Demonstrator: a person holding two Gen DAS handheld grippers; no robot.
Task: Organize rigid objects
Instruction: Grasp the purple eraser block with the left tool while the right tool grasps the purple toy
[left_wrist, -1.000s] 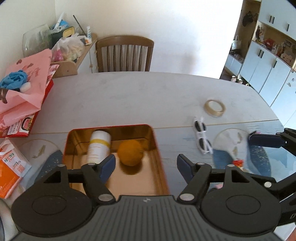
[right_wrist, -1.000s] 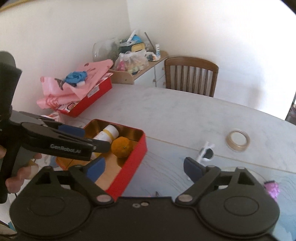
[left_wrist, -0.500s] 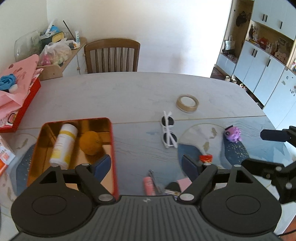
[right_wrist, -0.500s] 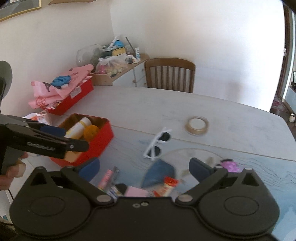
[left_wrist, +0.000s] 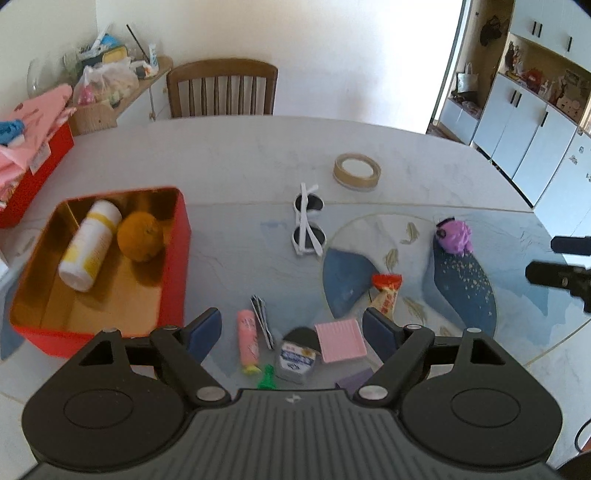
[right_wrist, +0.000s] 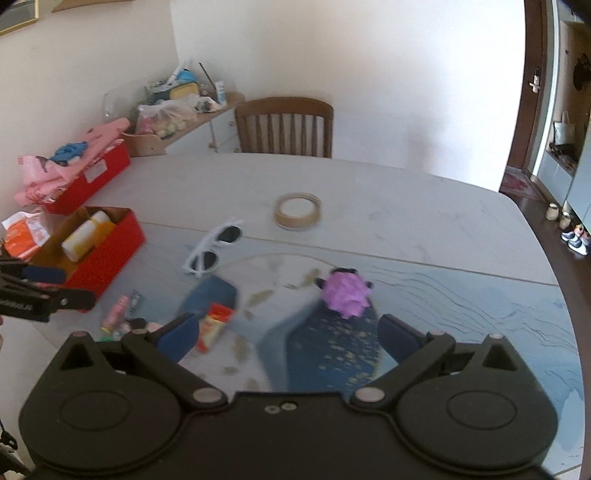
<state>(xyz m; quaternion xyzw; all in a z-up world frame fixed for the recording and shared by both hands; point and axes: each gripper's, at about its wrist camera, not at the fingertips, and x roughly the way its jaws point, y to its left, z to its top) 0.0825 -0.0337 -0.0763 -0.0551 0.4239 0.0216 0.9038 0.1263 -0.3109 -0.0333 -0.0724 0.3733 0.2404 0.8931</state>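
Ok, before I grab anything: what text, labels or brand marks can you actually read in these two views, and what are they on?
Nothing reads clearly in either view.
Small white carton: blue label print, too blurred to read.
Red-topped snack packet: red print, unreadable.
Pink tube: markings too small.
Left gripper arm, seen in the right wrist view: white lettering cut off at the frame edge, unreadable.
Orange packet: print too blurred.

a red tin (left_wrist: 177, 258) with a gold inside sits open on the counter (left_wrist: 240, 158), holding a white and yellow bottle (left_wrist: 90, 249) lying on its side and an orange (left_wrist: 140, 236) touching it. white sunglasses (left_wrist: 308, 229) lie folded nearby, a tape roll (left_wrist: 356, 171) flat beyond them. a purple spiky toy (right_wrist: 345, 293) stands apart. a pink tube (left_wrist: 248, 341), pink pad (left_wrist: 340, 339) and red-topped packet (left_wrist: 386, 295) lie close together.
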